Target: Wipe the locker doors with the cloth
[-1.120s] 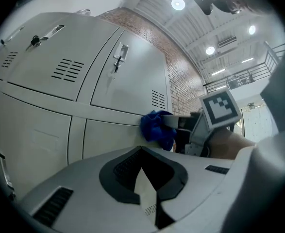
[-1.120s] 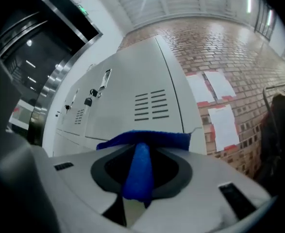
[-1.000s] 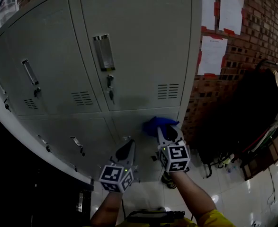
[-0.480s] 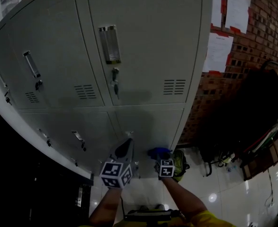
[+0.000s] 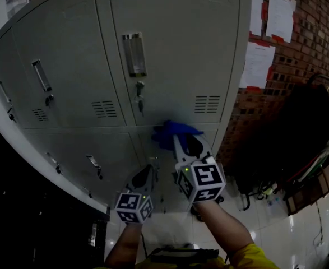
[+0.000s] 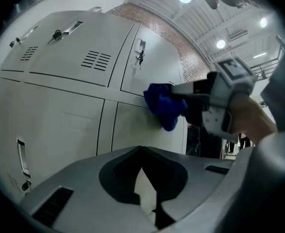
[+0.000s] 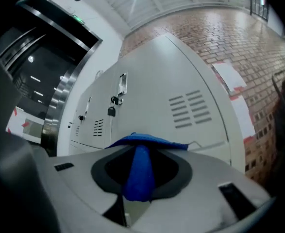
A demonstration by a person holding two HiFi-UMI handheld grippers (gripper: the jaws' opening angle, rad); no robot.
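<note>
Grey locker doors (image 5: 170, 55) fill the head view. My right gripper (image 5: 188, 144) is shut on a blue cloth (image 5: 170, 131) and presses it against the lockers at the seam between the upper door and the lower door (image 5: 178, 175). The left gripper view shows the same cloth (image 6: 164, 106) bunched on the lower door's top edge, ahead of the right gripper (image 6: 200, 93). In the right gripper view a fold of the cloth (image 7: 140, 174) hangs between the jaws. My left gripper (image 5: 146, 175) is lower and to the left, close to the lower door, shut with nothing in it (image 6: 140, 149).
The upper door carries a recessed handle (image 5: 134, 54) and a padlock (image 5: 140, 104); more doors with handles run to the left (image 5: 41, 74). Papers (image 5: 258, 66) hang on the brick wall to the right. A dark rack of goods (image 5: 310, 133) stands on the glossy tile floor (image 5: 276, 223).
The right gripper and cloth dropped down the lower door half a second ago and have now come back up to its top edge. The left gripper has hardly moved.
</note>
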